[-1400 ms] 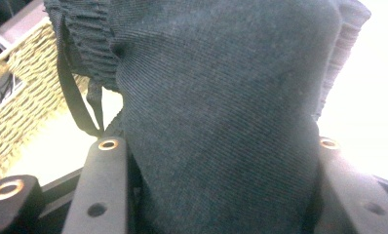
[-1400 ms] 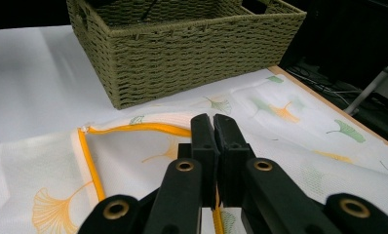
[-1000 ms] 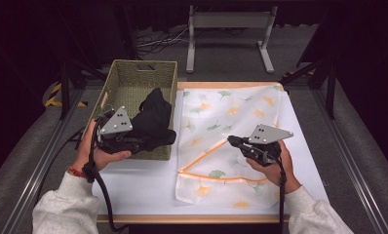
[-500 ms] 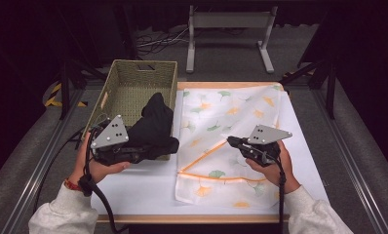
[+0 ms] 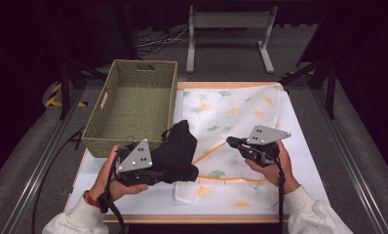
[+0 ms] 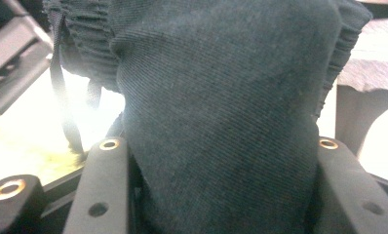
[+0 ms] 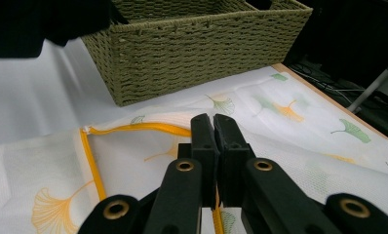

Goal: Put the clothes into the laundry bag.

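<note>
My left gripper [image 5: 159, 168] is shut on a bunched black garment [image 5: 181, 150] and holds it just above the table in front of the basket's near right corner. In the left gripper view the dark cloth [image 6: 221, 107] fills the gap between the two jaws of the left gripper [image 6: 216, 161]. A white mesh laundry bag [image 5: 231, 112] with a ginkgo-leaf print and an orange zipper lies flat on the table. My right gripper [image 5: 230, 142] is shut on the bag's zipper edge. In the right gripper view the bag [image 7: 289, 122] spreads under the right gripper [image 7: 214, 119].
An olive woven basket [image 5: 133, 141] stands at the table's far left, seen side-on as the basket [image 7: 192, 53] in the right gripper view. A white sheet [image 5: 304, 161] covers the table. A metal stand [image 5: 228, 19] and cables lie beyond the far edge.
My left gripper has carried the black garment away from the basket, toward the right and the near edge, over the bag's near left corner. The right gripper has stayed put.
</note>
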